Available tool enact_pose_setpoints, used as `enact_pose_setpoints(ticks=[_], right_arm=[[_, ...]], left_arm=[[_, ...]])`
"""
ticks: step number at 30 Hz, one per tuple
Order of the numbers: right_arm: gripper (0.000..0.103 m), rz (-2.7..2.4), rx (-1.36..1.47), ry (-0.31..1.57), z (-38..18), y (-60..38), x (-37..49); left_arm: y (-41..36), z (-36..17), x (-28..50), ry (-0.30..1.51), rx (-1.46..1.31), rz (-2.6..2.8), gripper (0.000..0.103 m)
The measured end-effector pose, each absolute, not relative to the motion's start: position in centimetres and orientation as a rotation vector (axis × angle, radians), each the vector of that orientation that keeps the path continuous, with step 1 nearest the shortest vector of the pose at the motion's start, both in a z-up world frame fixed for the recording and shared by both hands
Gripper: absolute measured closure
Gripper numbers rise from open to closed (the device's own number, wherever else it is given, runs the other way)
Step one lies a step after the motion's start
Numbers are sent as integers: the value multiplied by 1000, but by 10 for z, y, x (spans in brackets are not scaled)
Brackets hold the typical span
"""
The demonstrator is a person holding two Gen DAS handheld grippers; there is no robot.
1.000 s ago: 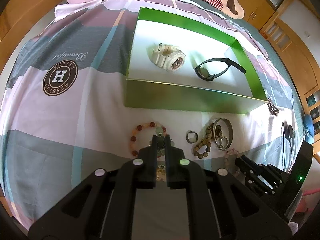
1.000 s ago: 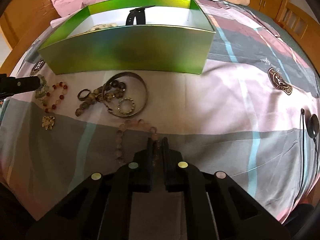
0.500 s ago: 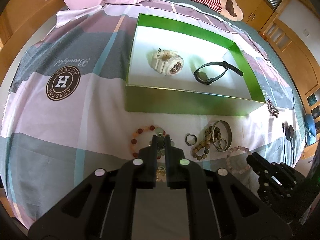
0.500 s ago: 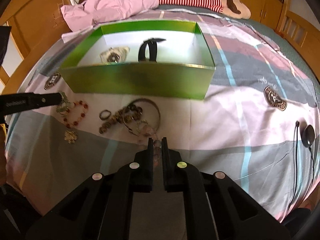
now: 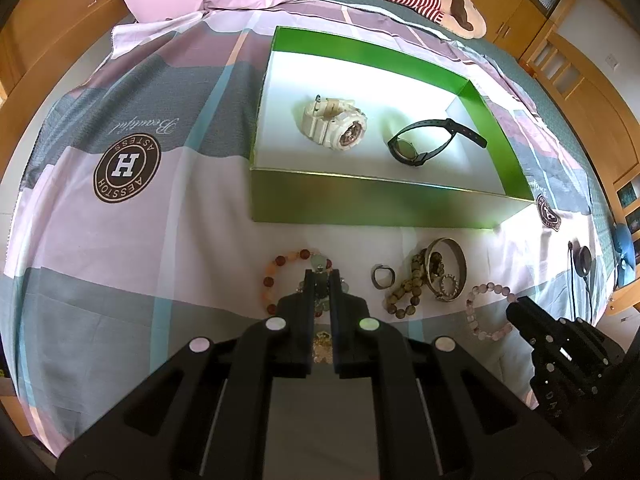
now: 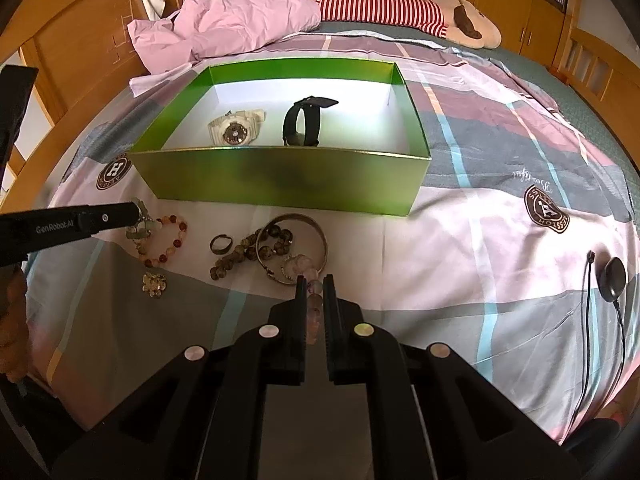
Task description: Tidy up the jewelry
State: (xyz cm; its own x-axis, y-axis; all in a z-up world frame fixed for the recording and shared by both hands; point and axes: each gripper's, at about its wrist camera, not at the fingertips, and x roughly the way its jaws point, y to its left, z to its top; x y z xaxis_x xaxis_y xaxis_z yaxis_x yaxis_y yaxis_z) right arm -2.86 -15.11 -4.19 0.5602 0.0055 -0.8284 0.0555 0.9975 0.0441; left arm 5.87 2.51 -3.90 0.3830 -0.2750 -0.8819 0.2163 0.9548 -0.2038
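Bed (image 6: 500,208): carries everything.
Green box (image 6: 280,180): far side, holds both watches, open for more.
My right hand-held gripper (image 6: 312,280): clamped on the pink bead bracelet (image 6: 314,298), raised for carrying.
My left hand-held gripper (image 5: 322,274): closed on the green pendant (image 6: 140,232), near-left.

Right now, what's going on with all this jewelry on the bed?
A person is sorting jewelry into the green cardboard box, which already holds a white watch and a black watch. The right gripper is shut on a pale pink bead bracelet; the left gripper is shut on a pale green bead piece. Other pieces lie on the bedsheet.
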Motion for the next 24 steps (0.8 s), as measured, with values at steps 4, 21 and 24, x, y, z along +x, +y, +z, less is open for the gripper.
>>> enact_pose_setpoints(ticks=[4,21,24], right_arm=[[95,-27,66,976,-41,-150,-29],[95,54,150,815,37,-155,6],[95,30,125,758,54,-160,21]], left_arm=[[25,-37,58,1128,-55,-313,96],[27,25,88,998,-92,-384,96],[19,38,106,955,-75,-385,96]])
